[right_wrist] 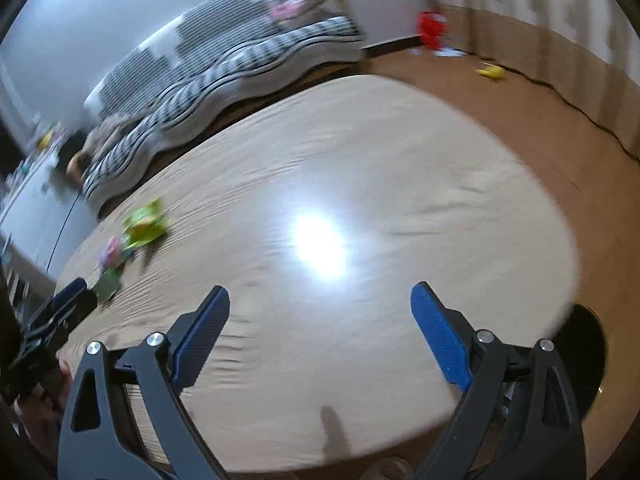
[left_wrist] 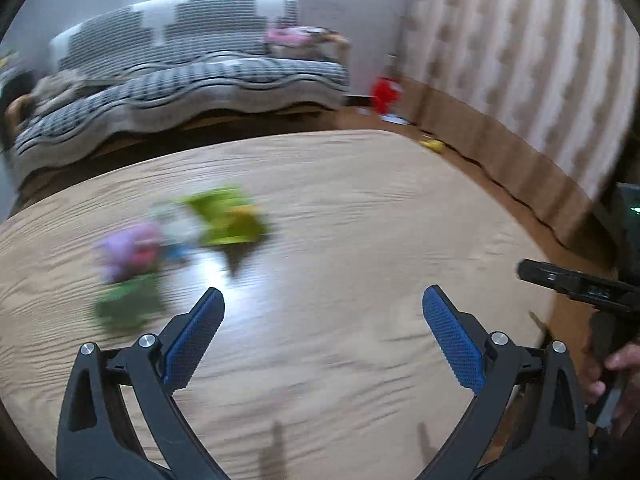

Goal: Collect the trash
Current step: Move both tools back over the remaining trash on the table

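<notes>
The left hand-held gripper point(left_wrist: 323, 300) is released, its blue-padded fingers point(left_wrist: 195, 338) spread wide above the pale wood-grain counter point(left_wrist: 360, 220) with nothing between them. The right hand-held gripper point(right_wrist: 320, 300) is likewise spread apart and empty, poised over the counter's near edge where a bright glare falls on the wood.

The trash lies on the counter ahead and to the left of the left hand-held gripper, well apart from the right one. It is a small cluster of wrappers: a yellow-green wrapper point(left_wrist: 228, 220) farthest out, a purple-and-pink wrapper point(left_wrist: 128, 250) beside it with something white and blue between the two, and a dark green wrapper point(left_wrist: 128, 306) nearest, just left of the left gripper's left finger. In the right wrist view the same cluster sits near the counter's far left edge, with the yellow-green wrapper point(right_wrist: 146, 224) outermost. Motion blur smears all of them; any print or brand on them is unreadable.

Beyond the counter stands a sofa point(left_wrist: 180, 76) under a grey-and-white striped cover. On the brown floor toward the curtain point(left_wrist: 520, 60) lie a red object point(left_wrist: 384, 92) and a small yellow object point(left_wrist: 432, 145).
</notes>
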{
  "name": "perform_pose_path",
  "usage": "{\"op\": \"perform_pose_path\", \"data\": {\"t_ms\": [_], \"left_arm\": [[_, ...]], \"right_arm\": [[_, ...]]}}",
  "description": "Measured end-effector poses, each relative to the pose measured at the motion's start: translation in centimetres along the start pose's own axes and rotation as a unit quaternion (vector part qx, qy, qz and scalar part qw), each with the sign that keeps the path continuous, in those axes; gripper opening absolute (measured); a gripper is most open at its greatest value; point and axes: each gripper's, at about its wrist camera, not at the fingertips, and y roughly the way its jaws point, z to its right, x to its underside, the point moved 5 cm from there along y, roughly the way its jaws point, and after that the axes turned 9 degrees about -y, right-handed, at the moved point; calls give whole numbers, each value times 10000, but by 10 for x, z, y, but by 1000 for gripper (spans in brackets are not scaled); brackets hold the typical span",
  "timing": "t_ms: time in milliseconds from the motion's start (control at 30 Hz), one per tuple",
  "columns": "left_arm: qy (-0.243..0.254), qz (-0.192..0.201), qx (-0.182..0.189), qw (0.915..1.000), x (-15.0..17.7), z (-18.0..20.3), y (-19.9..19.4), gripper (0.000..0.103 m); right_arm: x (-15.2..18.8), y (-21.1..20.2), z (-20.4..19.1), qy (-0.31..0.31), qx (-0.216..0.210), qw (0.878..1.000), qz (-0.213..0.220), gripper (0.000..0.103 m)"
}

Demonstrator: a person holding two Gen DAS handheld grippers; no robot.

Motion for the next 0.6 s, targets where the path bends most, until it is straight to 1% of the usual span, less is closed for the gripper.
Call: {"op": "perform_pose_path", "data": {"t_ms": [100, 133, 200, 267, 367, 433, 567, 600], "left_arm": [[-325, 90, -331, 9989, -4, -56, -10, 96], [-457, 89, -411, 9981, -5, -72, -12, 96], [-670, 44, -495, 9965, -3, -99, -13, 96], [-801, -35, -545, 9953, -2, -117, -8, 96], [-785, -125, -640, 9948, -3, -127, 6, 96], [-827, -172, -648, 9943, -1, -131, 13, 96], [-994, -298, -638, 9926, -5, -132, 38, 96], [-1034, -348, -673, 9917, -2, -133, 43, 96]], "right_arm": [[-10, 16, -48, -320, -197, 9993, -80, 89], [-11, 22, -69, -457, -274, 9985, -106, 89], [-15, 32, -99, -638, -375, 9972, -142, 89], [-16, 43, -127, -825, -458, 9954, -192, 89], [-19, 59, -157, -1017, -487, 9932, -281, 89], [-20, 68, -163, -1041, -482, 9928, -337, 89], [-25, 79, -164, -976, -469, 9933, -392, 89], [-26, 81, -162, -972, -462, 9934, -396, 89]]}}
